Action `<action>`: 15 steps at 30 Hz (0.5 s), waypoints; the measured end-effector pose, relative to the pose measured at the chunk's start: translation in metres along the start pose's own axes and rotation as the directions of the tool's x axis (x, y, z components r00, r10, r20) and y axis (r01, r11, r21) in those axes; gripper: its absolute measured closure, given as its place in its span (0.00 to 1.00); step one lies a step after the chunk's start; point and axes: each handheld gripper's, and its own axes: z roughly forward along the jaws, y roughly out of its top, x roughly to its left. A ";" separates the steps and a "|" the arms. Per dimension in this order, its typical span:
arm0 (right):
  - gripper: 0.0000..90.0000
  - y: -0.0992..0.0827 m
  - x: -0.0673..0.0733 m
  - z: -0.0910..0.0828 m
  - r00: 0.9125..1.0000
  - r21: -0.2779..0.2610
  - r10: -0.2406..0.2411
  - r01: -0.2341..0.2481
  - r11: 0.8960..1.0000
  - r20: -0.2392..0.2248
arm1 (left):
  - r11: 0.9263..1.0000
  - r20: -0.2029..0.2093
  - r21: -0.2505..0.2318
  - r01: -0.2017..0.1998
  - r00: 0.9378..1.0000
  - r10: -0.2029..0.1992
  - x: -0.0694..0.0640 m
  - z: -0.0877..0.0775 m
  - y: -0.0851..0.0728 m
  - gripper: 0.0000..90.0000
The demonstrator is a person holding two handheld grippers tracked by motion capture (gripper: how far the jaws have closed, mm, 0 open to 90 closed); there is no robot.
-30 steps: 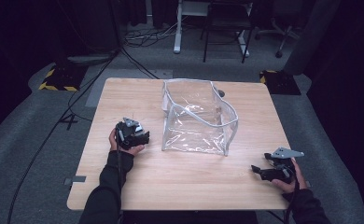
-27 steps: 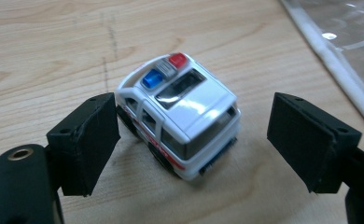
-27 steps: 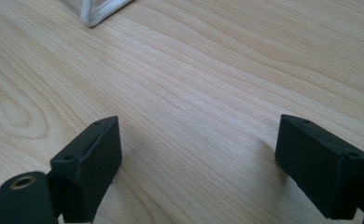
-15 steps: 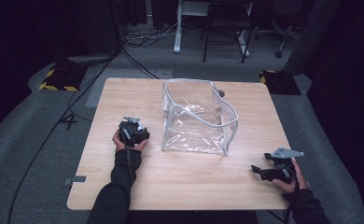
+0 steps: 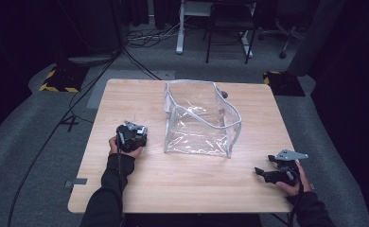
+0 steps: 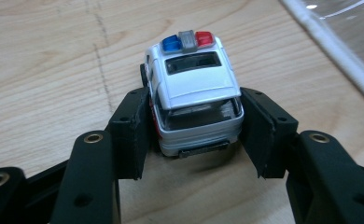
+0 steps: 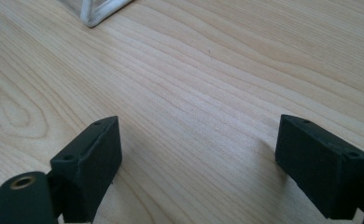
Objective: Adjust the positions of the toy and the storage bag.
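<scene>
Two hand-held grippers are seen over a wooden table (image 5: 192,189), with a toy police car and a clear plastic pouch between them. At the left, the left gripper (image 6: 194,140) is held low at about 9 o'clock of the pouch, and its jaws are set on either flank of the toy police car (image 6: 192,88); the left pad appears pressed to the car's side while a slight gap is seen at the right pad, so a firm clamp is judged likely but not certain. The car's rear end is turned toward the gripper camera and its nose is pointed away at 12 o'clock in the left gripper view, so its long axis is laid along the gripper's own line of reach; the red and blue light bar sits toward the far end of the roof. The clear plastic pouch (image 5: 199,118) stands open-topped at the table's middle, just beside the left gripper at its 3 o'clock, and is much nearer to that hand. At the right, the right gripper (image 5: 267,174) is held near the table's near right corner with its jaws wide apart over bare wood, well apart from the pouch, a corner of which is seen at 11 o'clock in the right gripper view.
</scene>
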 end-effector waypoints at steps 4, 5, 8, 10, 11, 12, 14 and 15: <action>0.16 0.000 0.000 0.000 1.000 0.000 0.000 0.000 1.000 0.000 | 1.000 0.022 -0.007 -0.020 1.000 0.020 0.002 -0.001 -0.001 0.52; 0.16 0.000 0.000 0.000 1.000 0.000 0.000 0.000 1.000 0.000 | 0.999 0.021 -0.012 -0.033 0.999 0.034 0.003 -0.002 -0.001 0.52; 0.16 0.000 0.000 0.000 1.000 0.000 0.000 0.000 1.000 0.000 | 0.998 0.033 -0.046 -0.038 0.999 0.039 0.005 -0.007 0.000 0.52; 0.16 0.000 0.000 0.000 1.000 0.000 0.000 0.000 1.000 0.000 | 0.997 0.028 -0.058 -0.044 0.999 0.046 0.006 -0.009 0.001 0.52; 0.16 0.000 0.000 0.000 1.000 0.000 0.001 -0.001 1.000 0.000 | 0.997 0.037 -0.067 -0.040 0.998 0.043 0.007 -0.010 0.001 0.52; 0.16 0.000 0.000 0.000 1.000 0.000 0.001 -0.001 1.000 0.000 | 0.996 0.044 -0.076 -0.035 0.998 0.038 0.007 -0.011 0.001 0.52; 0.16 0.000 0.000 0.000 1.000 0.001 0.000 0.000 1.000 -0.001 | 0.995 0.053 -0.098 -0.027 0.998 0.032 0.008 -0.013 0.002 0.52; 0.16 0.000 0.000 0.000 1.000 0.000 0.001 -0.001 1.000 0.000 | 0.994 0.053 -0.101 -0.036 0.998 0.042 0.009 -0.015 0.002 0.52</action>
